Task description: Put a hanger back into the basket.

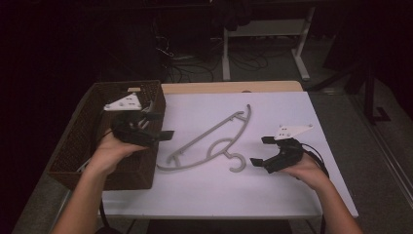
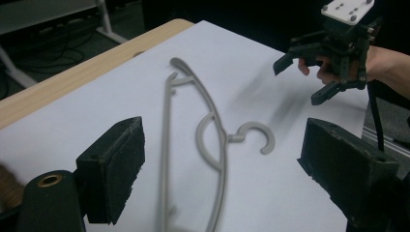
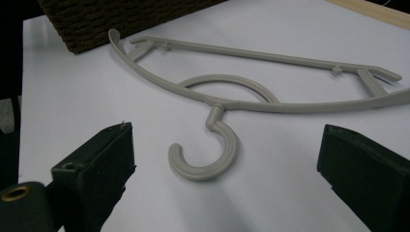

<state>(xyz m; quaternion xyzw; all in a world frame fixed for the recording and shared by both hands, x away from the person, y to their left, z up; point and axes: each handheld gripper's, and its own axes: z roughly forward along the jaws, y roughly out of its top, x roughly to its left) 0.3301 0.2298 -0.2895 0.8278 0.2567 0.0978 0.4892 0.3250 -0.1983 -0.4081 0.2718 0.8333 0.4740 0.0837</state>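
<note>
A grey plastic clothes hanger (image 1: 204, 136) lies flat on the white table top, its hook (image 1: 237, 163) toward the near side. My left gripper (image 1: 160, 126) hovers over the right rim of the basket, left of the hanger, jaws open with nothing between them. In the left gripper view the hanger (image 2: 226, 145) lies ahead between the open jaws of the left gripper (image 2: 225, 159). My right gripper (image 1: 260, 151) sits low just right of the hook, open and empty. In the right gripper view the hook (image 3: 227, 150) lies a little ahead of the right gripper (image 3: 222, 174).
A brown wicker basket (image 1: 87, 117) stands along the table's left side, also seen in the right gripper view as the basket (image 3: 121, 19). A wooden strip (image 1: 234, 87) edges the far side. The white sheet (image 1: 272, 195) has free room near the front and right.
</note>
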